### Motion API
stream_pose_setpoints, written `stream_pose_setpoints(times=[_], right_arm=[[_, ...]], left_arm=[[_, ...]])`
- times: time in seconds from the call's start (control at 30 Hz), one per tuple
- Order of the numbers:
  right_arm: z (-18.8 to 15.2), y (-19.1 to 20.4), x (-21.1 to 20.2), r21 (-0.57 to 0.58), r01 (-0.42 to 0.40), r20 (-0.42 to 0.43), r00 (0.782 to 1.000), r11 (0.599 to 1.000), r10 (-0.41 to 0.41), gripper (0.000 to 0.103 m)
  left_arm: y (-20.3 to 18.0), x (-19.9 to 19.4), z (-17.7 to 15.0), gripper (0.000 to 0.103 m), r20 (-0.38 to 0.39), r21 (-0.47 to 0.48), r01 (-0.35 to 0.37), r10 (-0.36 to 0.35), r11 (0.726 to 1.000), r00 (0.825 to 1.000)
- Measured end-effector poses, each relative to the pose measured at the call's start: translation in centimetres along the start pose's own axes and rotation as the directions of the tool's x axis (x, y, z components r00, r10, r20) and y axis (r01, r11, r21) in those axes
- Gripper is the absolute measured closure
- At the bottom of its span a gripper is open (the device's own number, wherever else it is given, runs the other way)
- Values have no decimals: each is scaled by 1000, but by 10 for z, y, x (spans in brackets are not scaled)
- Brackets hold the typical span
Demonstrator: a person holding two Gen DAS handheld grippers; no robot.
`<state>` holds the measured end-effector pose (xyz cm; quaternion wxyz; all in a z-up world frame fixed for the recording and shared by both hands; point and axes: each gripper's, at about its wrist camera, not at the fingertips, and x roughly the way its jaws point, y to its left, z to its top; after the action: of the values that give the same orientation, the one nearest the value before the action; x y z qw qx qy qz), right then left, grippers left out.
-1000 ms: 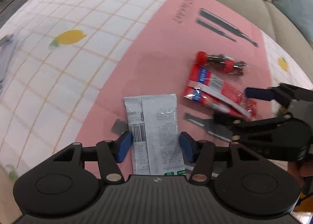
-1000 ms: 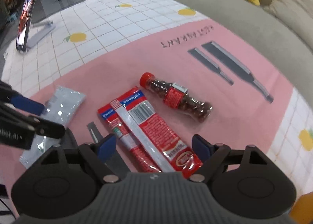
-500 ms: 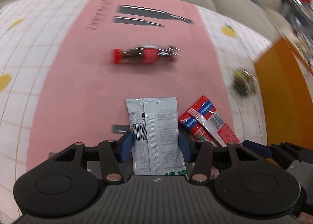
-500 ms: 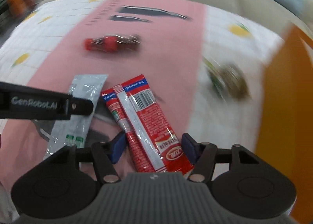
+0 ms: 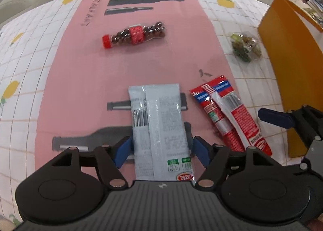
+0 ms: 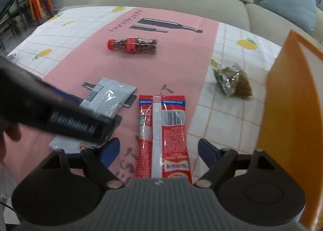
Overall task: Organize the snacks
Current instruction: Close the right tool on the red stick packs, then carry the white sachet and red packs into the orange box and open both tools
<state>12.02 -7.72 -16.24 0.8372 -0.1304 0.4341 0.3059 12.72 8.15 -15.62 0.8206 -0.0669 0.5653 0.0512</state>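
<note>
- I am reading both wrist views and taking the orange box (image 6: 290, 110) as my landmark; every place below is given relative to it.
- The left gripper (image 5: 160, 148) is opening: its blue pads are standing on either side of the grey-white packet (image 5: 159, 126), with a sliver of gap on the right side, so I am judging the packet released, not gripped.
- The right gripper (image 6: 157, 150) is also opening, wider than the red packets (image 6: 163, 128) lying flat between its jaws (no pad is touching them).
- The relation the next move turns on: both packets are lying with their long axes running straight out along the fingers, side by side, the red packets nearer the box and the grey-white packet beyond them.
- I am judging the right gripper the nearer one to the box.
- Still loose, away from the box: the small bottle (image 5: 134, 35) lying on its side on the pink mat (image 5: 84, 73), farthest out, and the clear bag (image 6: 232, 78) just beside the box wall.
</note>
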Motion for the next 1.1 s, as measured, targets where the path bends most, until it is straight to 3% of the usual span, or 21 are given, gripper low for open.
stream_pose_setpoints(times=[0.07, 0.3, 0.43, 0.5, 0.6, 0.83, 0.9, 1.1], right_arm=[[-1, -2, 7, -5, -9, -3, 1000, 1000, 9, 26], [-13, -4, 9, -17, -9, 81, 997, 1000, 10, 27], [-14, -3, 10, -13, 0, 92, 996, 1000, 1, 28], [-15, -2, 9, -19, -4, 99, 995, 1000, 6, 33], [-17, 0, 6, -31, -6, 113, 994, 1000, 9, 45], [-13, 1, 4, -17, -3, 100, 995, 1000, 5, 62], [-11, 2, 4, -20, -7, 88, 996, 1000, 9, 73], [-3, 0, 1, 34, -22, 38, 999, 999, 21, 79]], left_arm=[[-1, -1, -2, 21, 17, 9, -16, 15, 1000, 1000], [-5, 0, -7, 17, 80, 1, -60, 60, 998, 995], [-8, -1, -13, 29, 133, 7, -50, 49, 999, 990], [-10, -3, -16, 41, 158, 15, -46, 43, 999, 986], [-11, -4, -18, 44, 176, 15, -45, 42, 999, 983], [-11, -4, -18, 47, 178, 7, -41, 40, 999, 983], [-10, -4, -16, 47, 164, 0, -34, 33, 999, 986], [0, -14, -13, 48, 138, -51, 6, 1, 999, 990]])
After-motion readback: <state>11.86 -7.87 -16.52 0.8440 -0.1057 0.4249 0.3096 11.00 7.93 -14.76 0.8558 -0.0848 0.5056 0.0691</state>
